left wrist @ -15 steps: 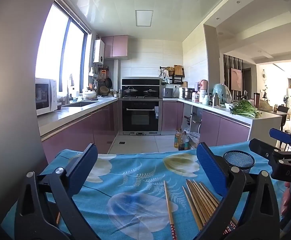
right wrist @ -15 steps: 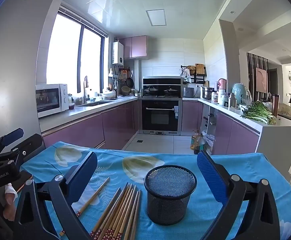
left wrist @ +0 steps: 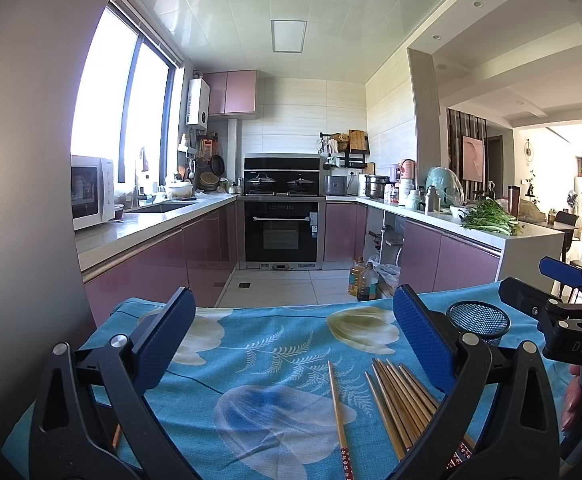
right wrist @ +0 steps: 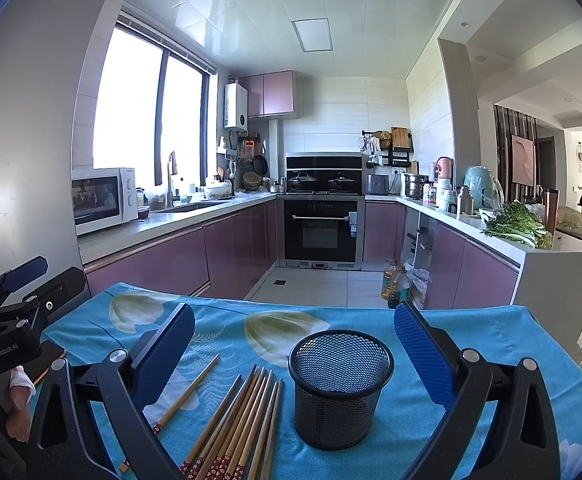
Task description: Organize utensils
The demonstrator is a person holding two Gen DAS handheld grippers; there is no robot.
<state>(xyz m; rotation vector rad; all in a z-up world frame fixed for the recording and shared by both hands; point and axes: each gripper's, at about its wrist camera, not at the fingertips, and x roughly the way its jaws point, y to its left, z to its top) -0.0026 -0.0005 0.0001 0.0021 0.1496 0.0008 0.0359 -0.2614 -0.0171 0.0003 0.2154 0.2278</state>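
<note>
we hold the left gripper [left wrist: 291, 336] and the right gripper [right wrist: 293, 344] above a table under a blue flowered cloth [right wrist: 491, 332], both with jaws spread wide and nothing between the pads. a bundle of wooden chopsticks [right wrist: 239, 428] lies flat on the cloth just left of the upright black mesh cup [right wrist: 341, 390], which stands empty. one stray chopstick [right wrist: 183, 396] lies apart to the bundle's left, angled away from it.
</note>
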